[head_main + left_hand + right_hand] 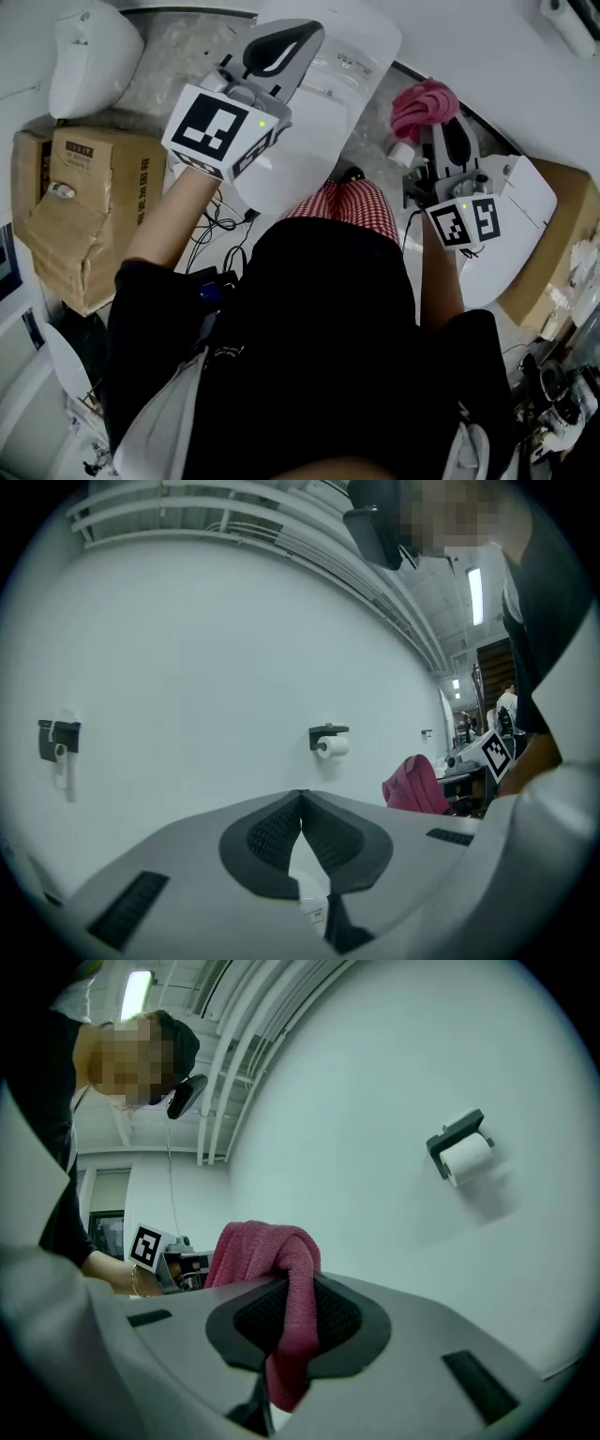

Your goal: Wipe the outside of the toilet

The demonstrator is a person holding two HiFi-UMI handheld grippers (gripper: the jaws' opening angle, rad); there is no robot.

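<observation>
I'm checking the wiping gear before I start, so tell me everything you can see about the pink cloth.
The pink cloth looks like soft, finely woven fabric, bunched into folds. The right gripper is shut on it: one fold runs down between the dark ribbed pads, and the rest bulges past the tips. Nothing else visibly touches it.

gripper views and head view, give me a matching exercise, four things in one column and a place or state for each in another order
Things:
1. cloth
2. left gripper
3. toilet paper roll
4. cardboard box

Places or states:
A. on a holder
B. jaws together, nothing between them
C. pinched by the right gripper
D. at the person's left side

Pairs: 1-C, 2-B, 3-A, 4-D
</observation>
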